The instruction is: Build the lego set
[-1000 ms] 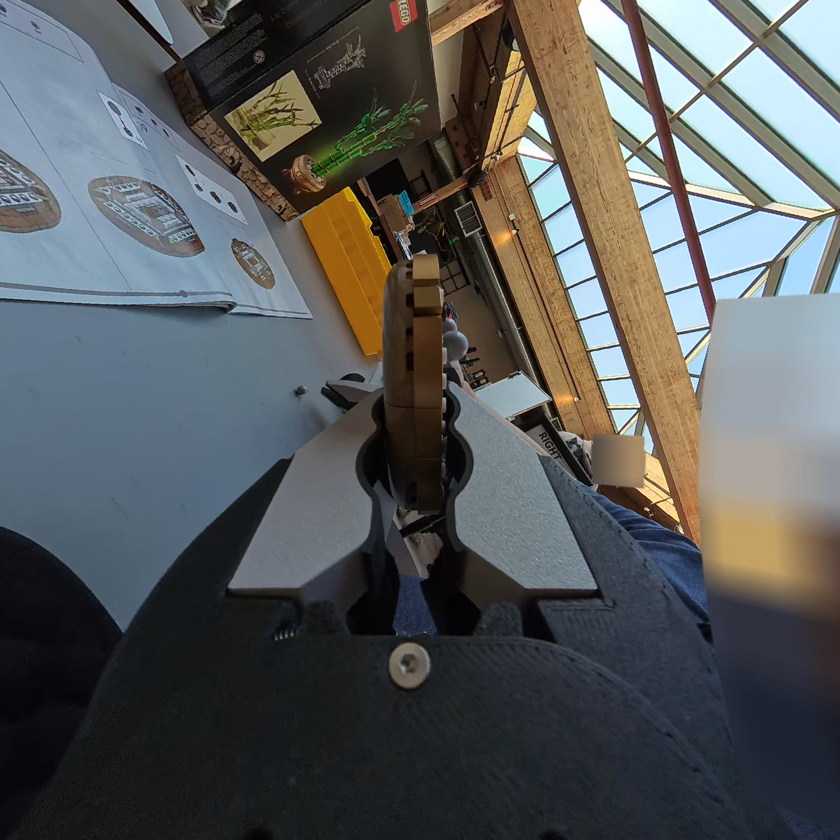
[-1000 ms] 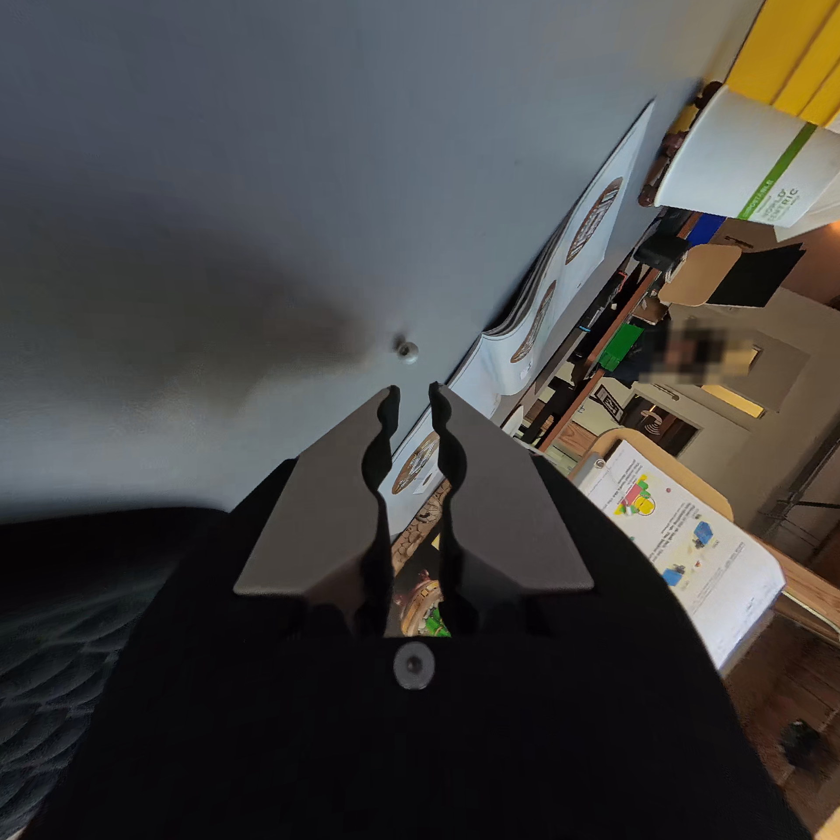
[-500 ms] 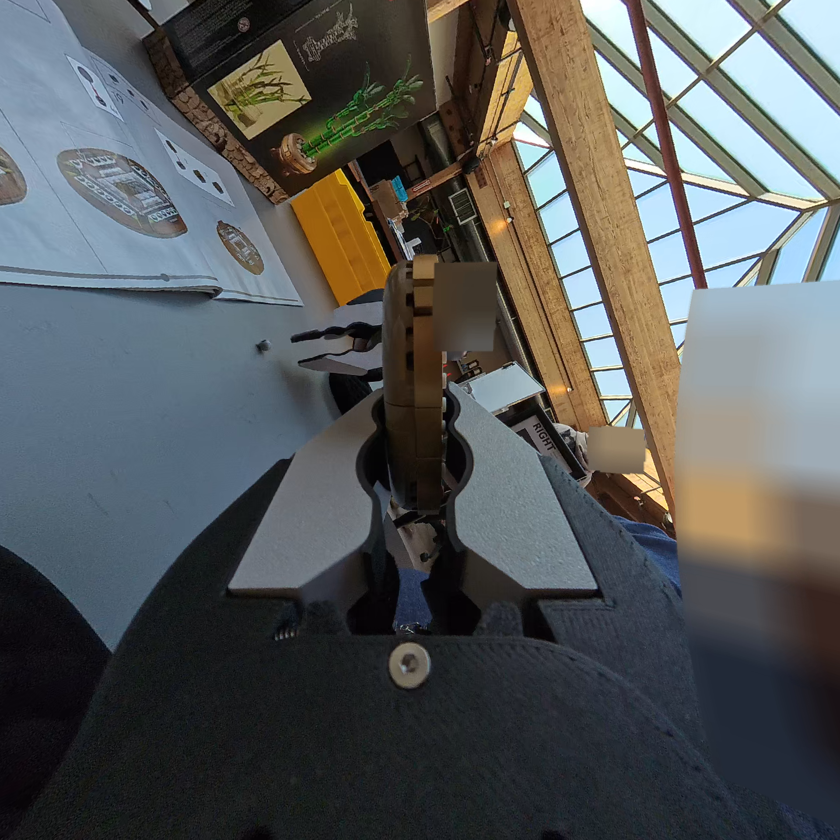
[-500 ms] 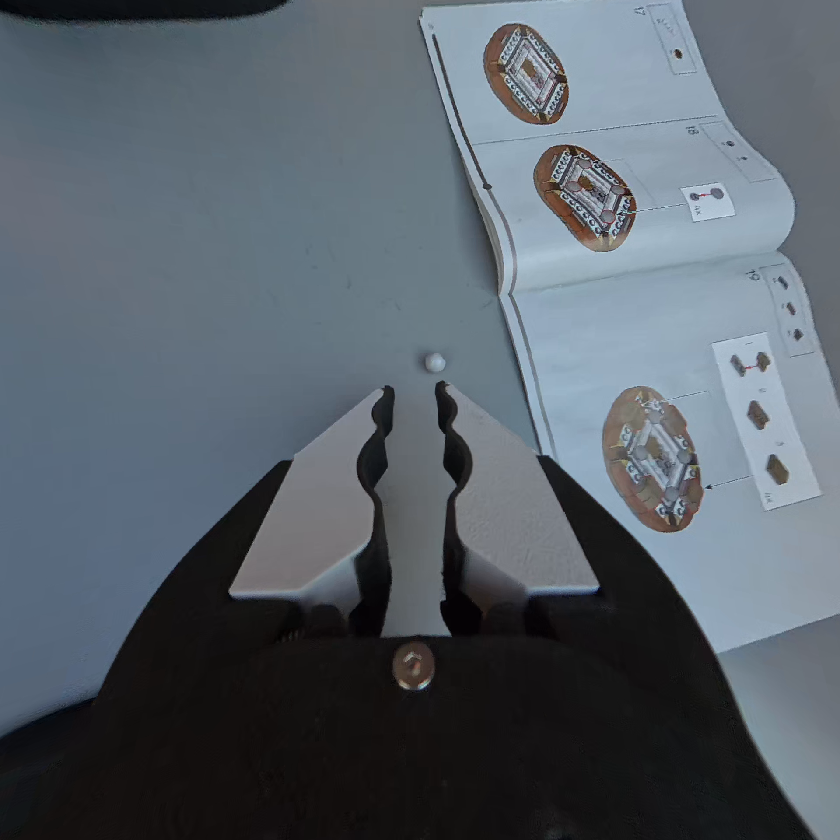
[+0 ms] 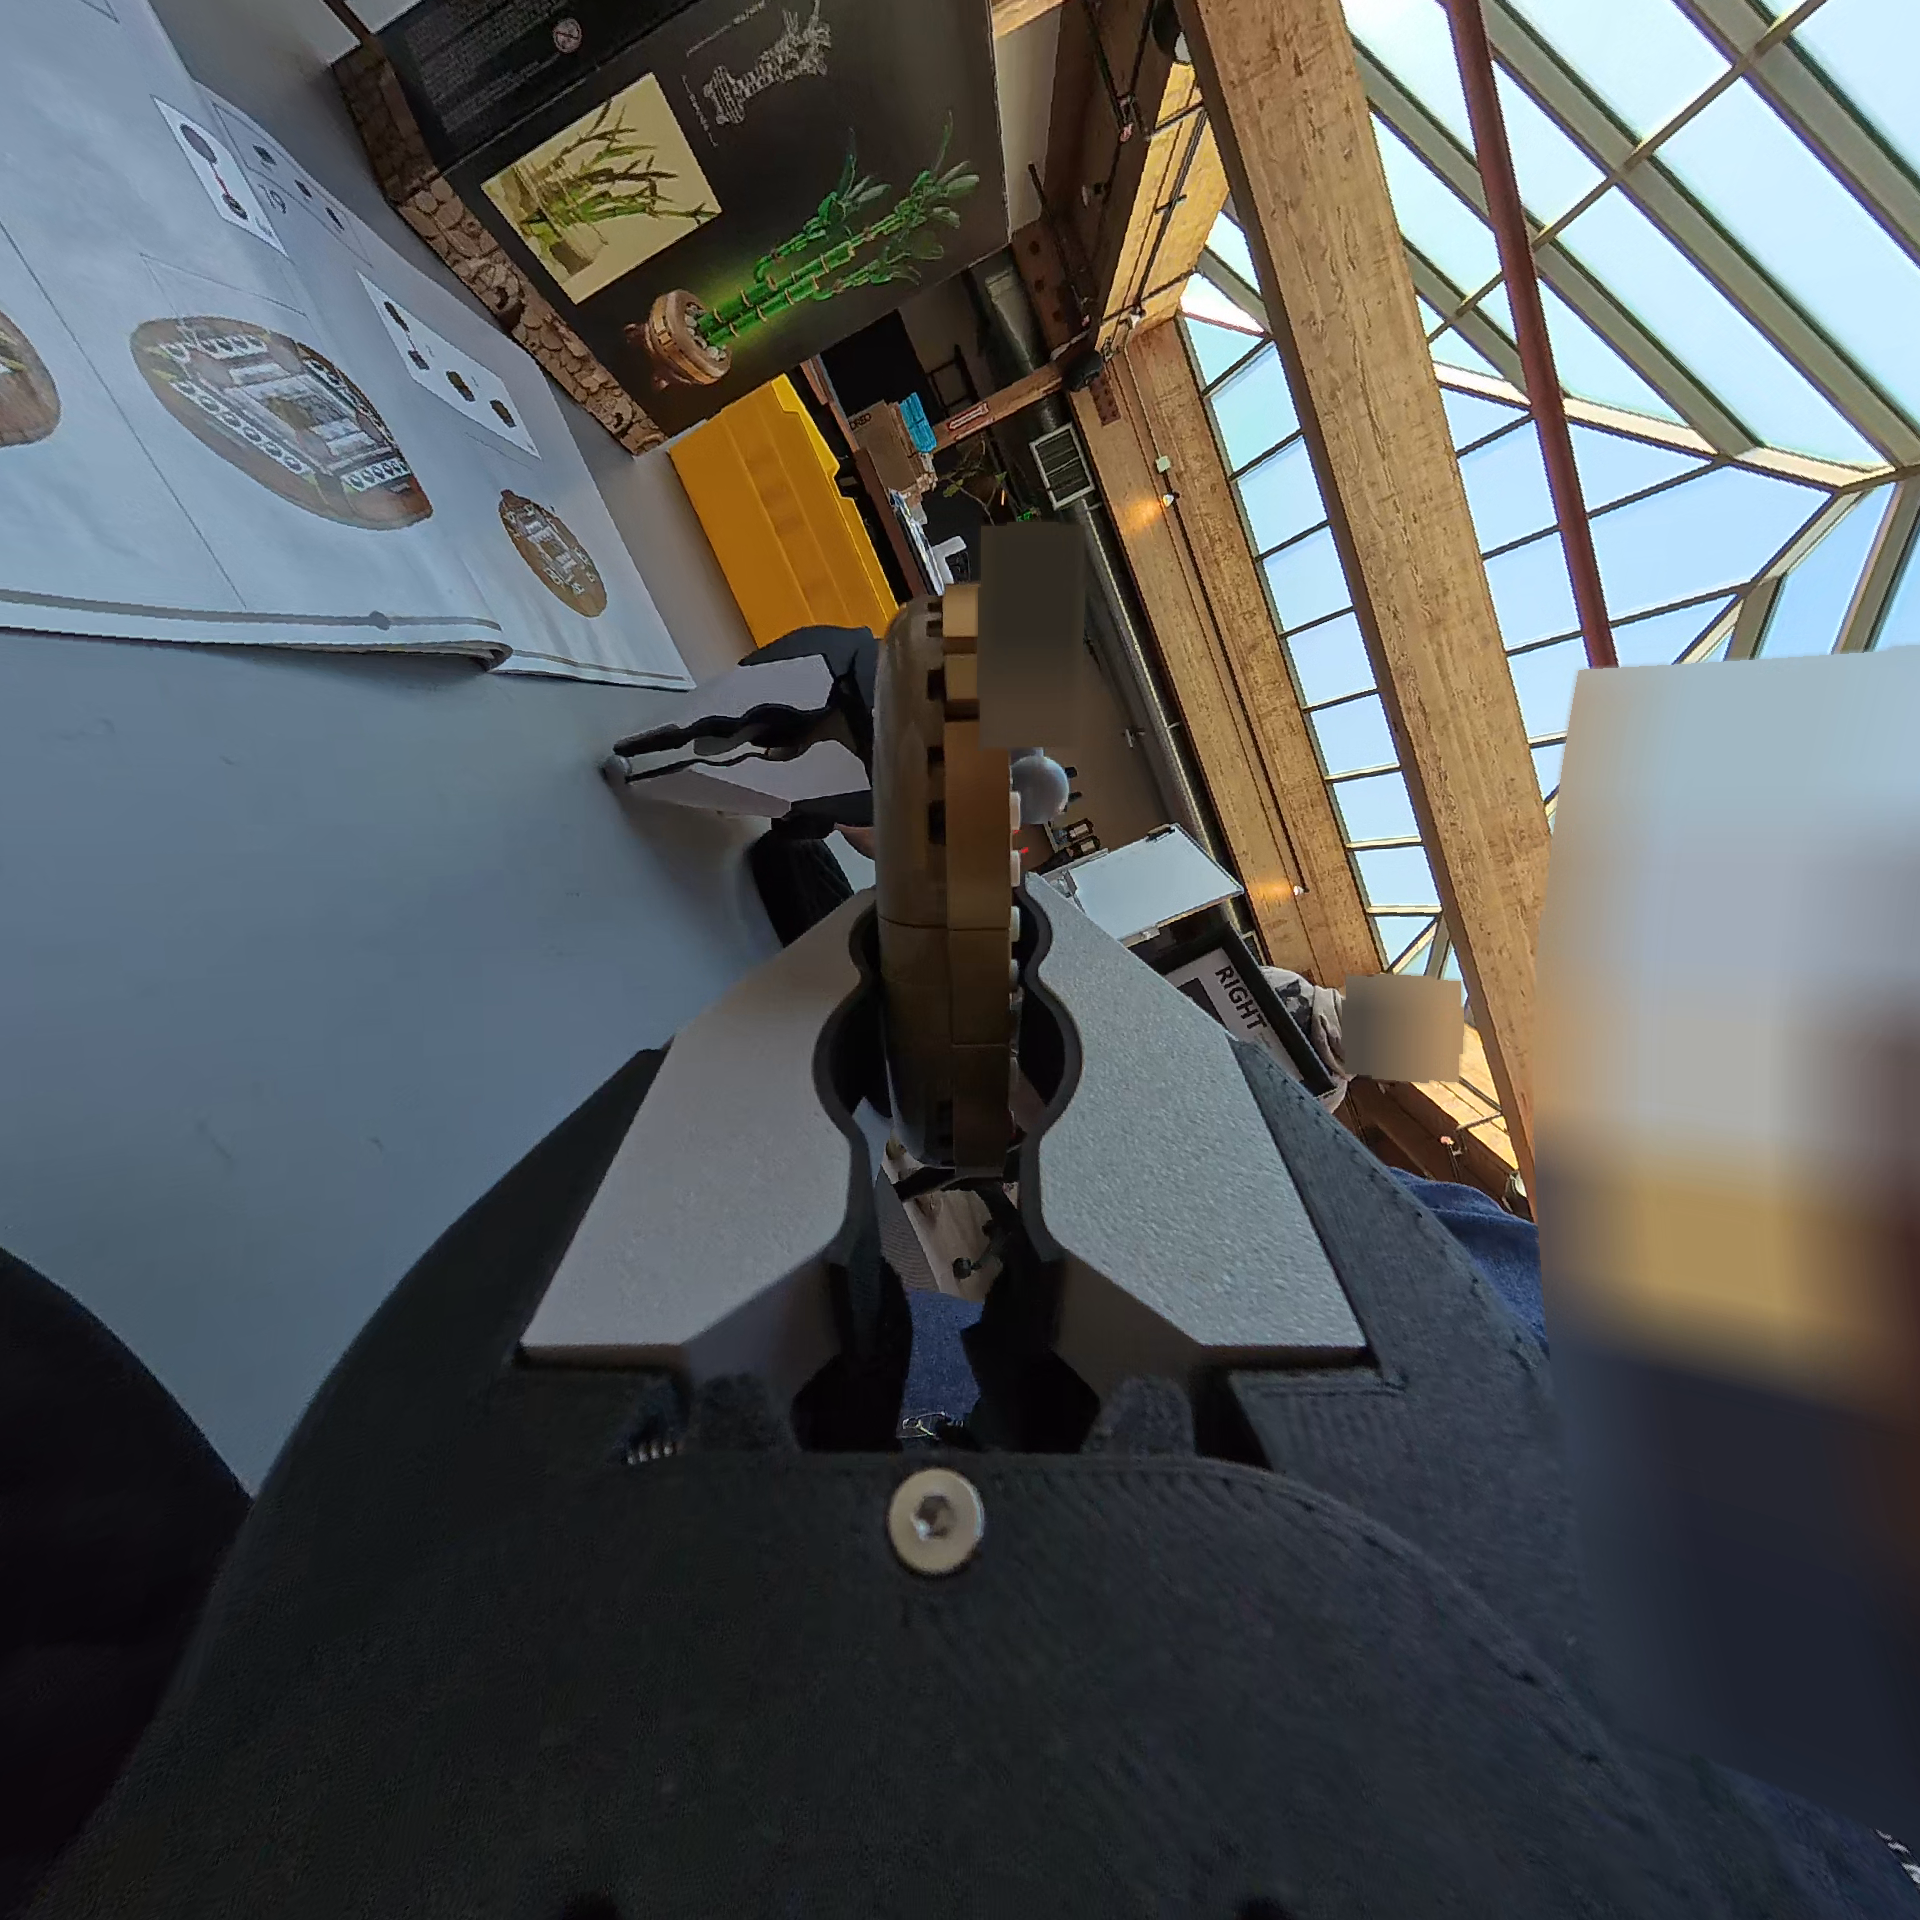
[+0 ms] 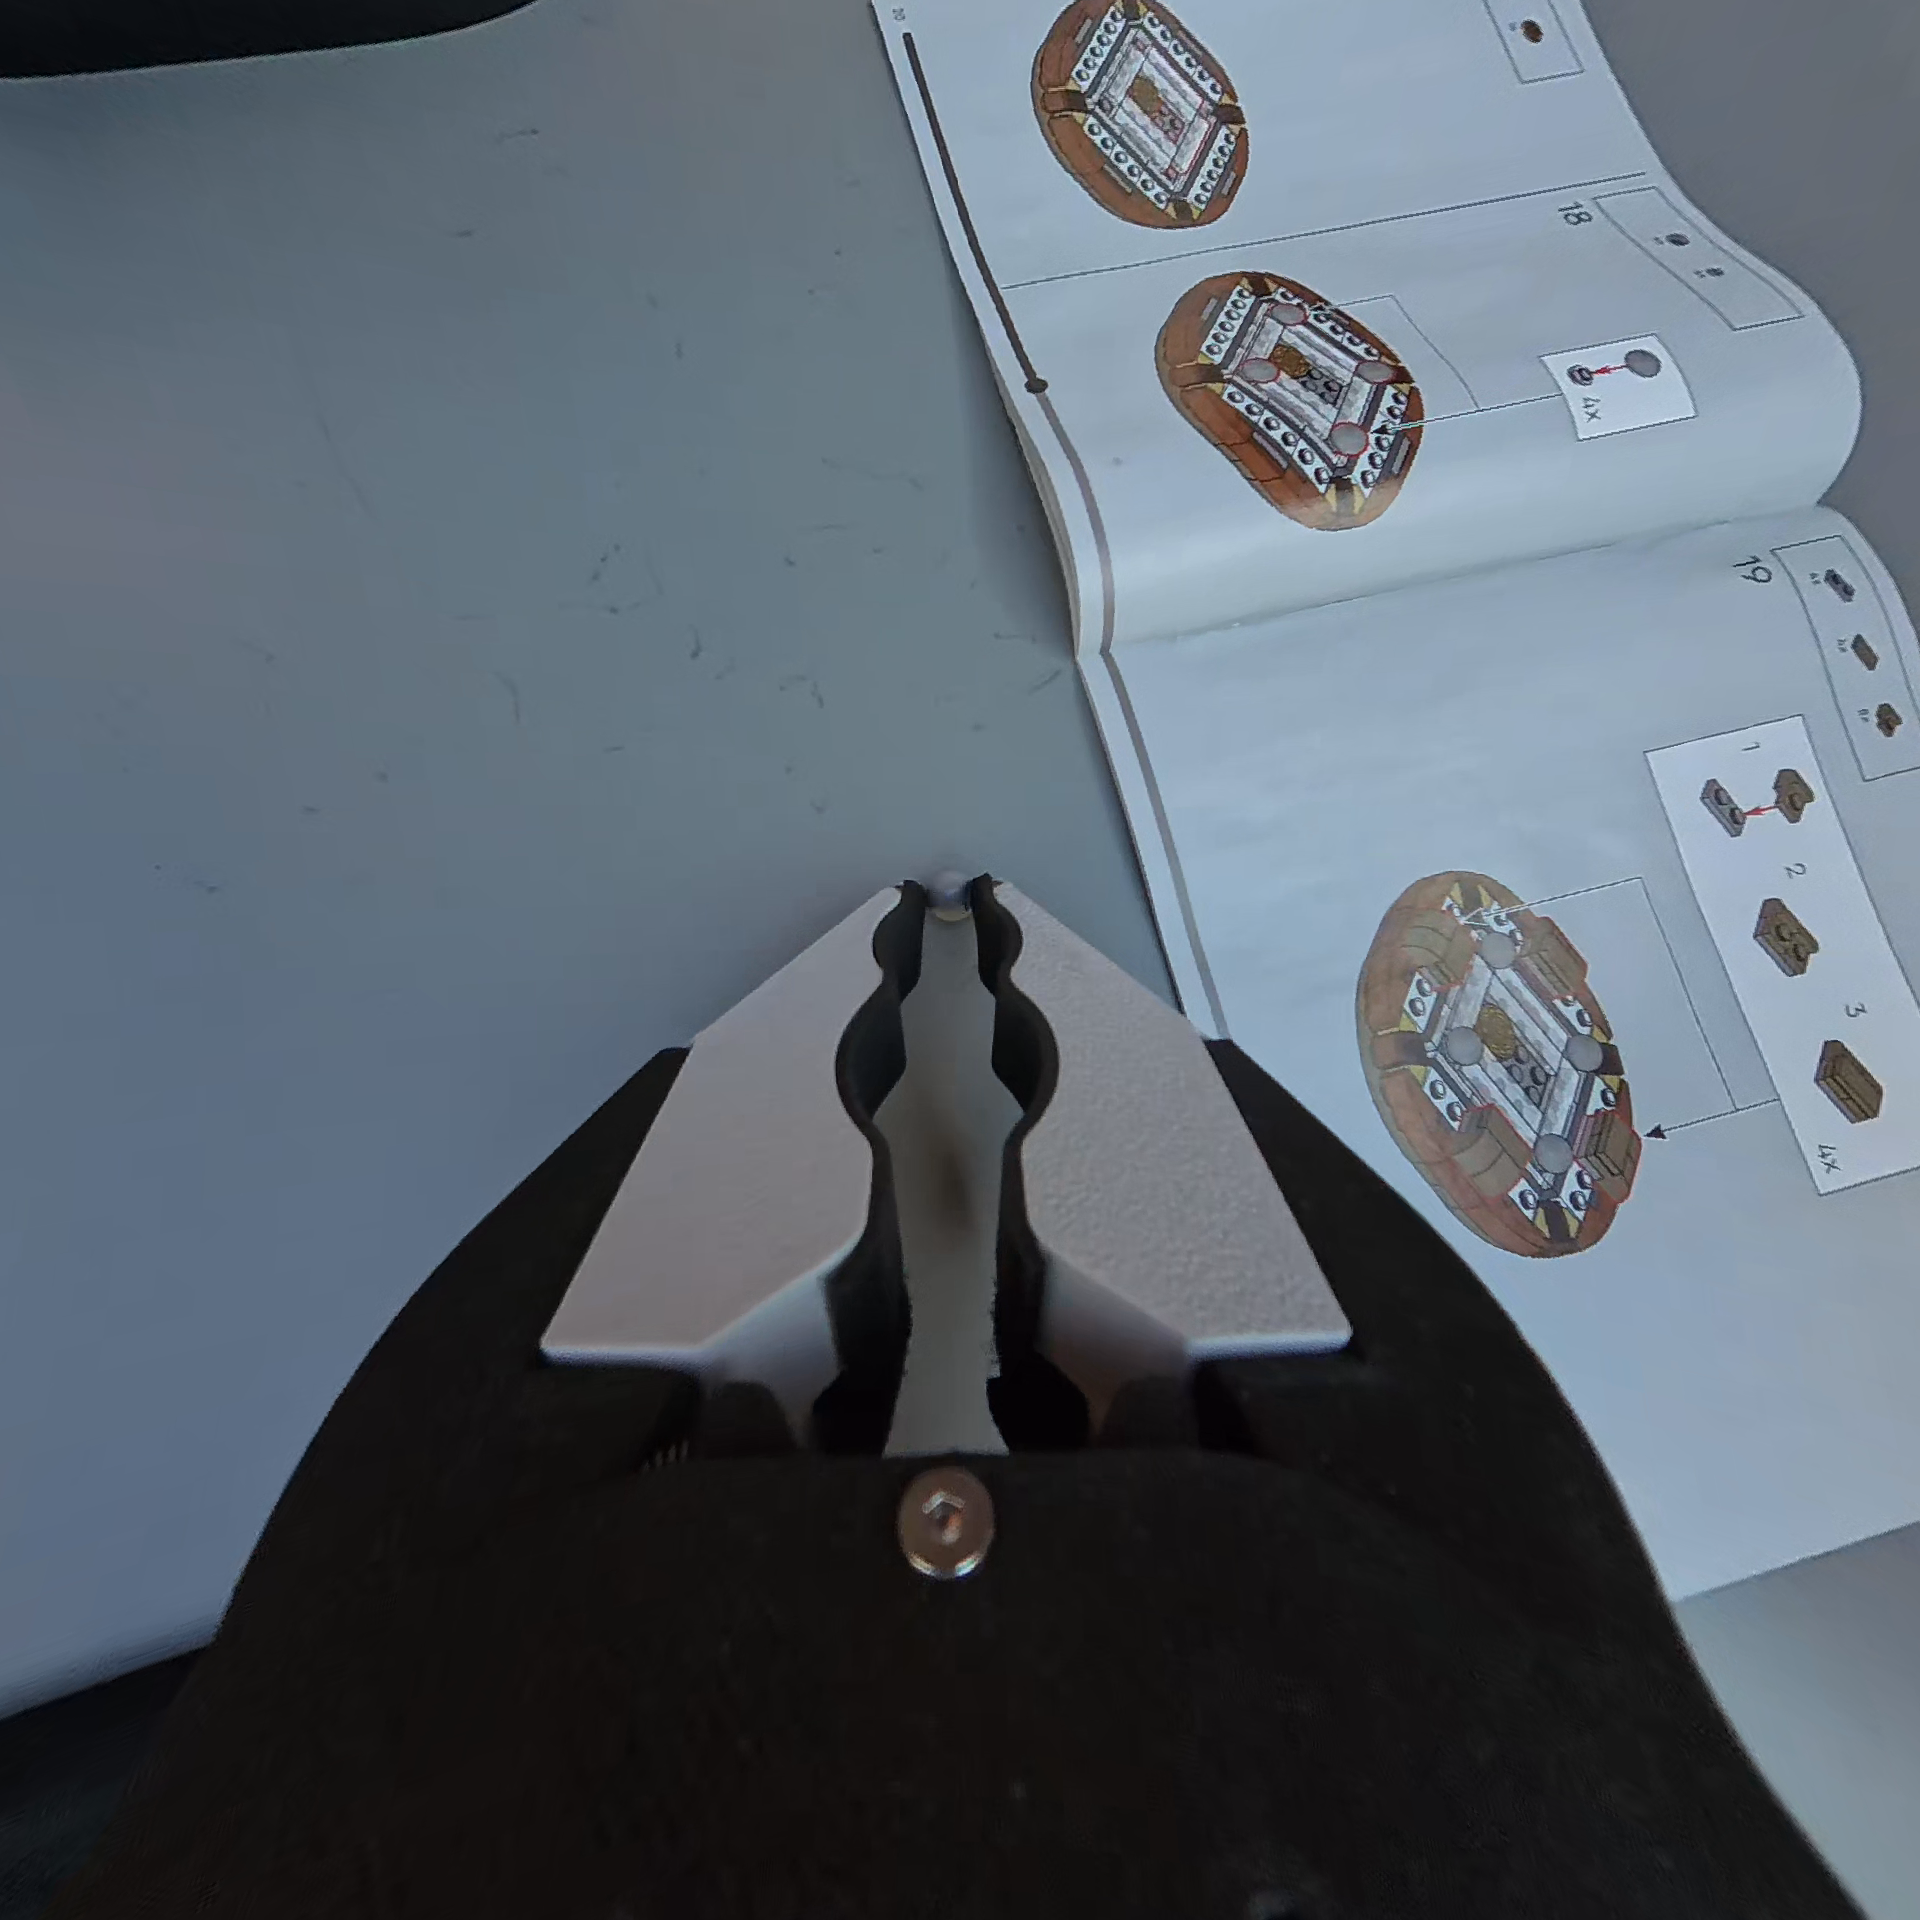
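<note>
Left tongs (image 5: 945, 935) clamped and raised; right tongs (image 6: 948, 896) nearly closed, tips at the tabletop.

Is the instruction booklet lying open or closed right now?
Open: the instruction booklet lies spread flat on the grey table, two facing pages showing.

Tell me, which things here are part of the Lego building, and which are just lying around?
In use:
- brown round base, clamped in the left gripper
- small grey round piece, between the right gripper tips
- open instruction booklet

Lying about:
- Lego box
- yellow bin
</note>
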`<state>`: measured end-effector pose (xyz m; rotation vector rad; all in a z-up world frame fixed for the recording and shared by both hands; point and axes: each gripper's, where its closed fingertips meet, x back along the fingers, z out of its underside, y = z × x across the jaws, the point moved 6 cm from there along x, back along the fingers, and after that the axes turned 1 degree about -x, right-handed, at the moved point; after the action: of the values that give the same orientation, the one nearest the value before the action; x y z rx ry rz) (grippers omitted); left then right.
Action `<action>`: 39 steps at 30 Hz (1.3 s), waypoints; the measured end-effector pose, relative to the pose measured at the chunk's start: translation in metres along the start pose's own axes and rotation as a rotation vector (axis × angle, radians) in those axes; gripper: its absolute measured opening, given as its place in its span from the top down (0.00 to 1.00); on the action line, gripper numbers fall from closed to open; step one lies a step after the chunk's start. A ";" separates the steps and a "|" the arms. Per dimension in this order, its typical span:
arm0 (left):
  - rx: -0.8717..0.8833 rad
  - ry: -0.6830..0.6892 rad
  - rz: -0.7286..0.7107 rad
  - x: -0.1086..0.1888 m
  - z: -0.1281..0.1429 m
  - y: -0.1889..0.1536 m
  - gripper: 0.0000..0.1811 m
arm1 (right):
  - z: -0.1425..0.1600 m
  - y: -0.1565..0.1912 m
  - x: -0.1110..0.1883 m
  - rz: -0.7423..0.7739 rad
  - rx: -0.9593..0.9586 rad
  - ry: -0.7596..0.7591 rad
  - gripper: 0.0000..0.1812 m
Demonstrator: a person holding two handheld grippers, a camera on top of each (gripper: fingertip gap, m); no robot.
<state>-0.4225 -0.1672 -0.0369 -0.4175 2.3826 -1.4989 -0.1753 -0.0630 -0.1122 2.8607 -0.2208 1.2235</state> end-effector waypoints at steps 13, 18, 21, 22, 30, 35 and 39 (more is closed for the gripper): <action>0.007 0.018 0.011 -0.007 0.001 -0.002 0.89 | 0.009 -0.017 0.003 -0.153 -0.433 -0.016 0.96; 0.003 0.024 0.015 -0.007 0.002 -0.004 0.89 | 0.014 -0.020 0.005 -0.263 -0.675 0.024 0.96; 0.004 0.023 0.018 -0.008 0.002 -0.004 0.89 | 0.016 -0.023 0.007 -0.253 -0.731 0.039 0.96; 0.005 0.024 0.019 -0.008 0.003 -0.004 0.89 | 0.016 -0.023 0.008 -0.248 -0.736 0.043 0.96; 0.008 0.041 0.032 -0.011 0.005 -0.005 0.89 | 0.022 -0.028 0.014 -0.178 -0.749 0.035 0.96; 0.010 0.044 0.037 -0.013 0.006 -0.006 0.89 | 0.026 -0.031 0.020 -0.152 -0.774 0.011 0.94; 0.012 0.048 0.042 -0.014 0.007 -0.006 0.89 | 0.030 -0.033 0.025 -0.105 -0.766 0.019 0.94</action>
<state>-0.4066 -0.1697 -0.0328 -0.3305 2.4021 -1.5210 -0.1321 -0.0353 -0.1141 2.1641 -0.4231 0.8833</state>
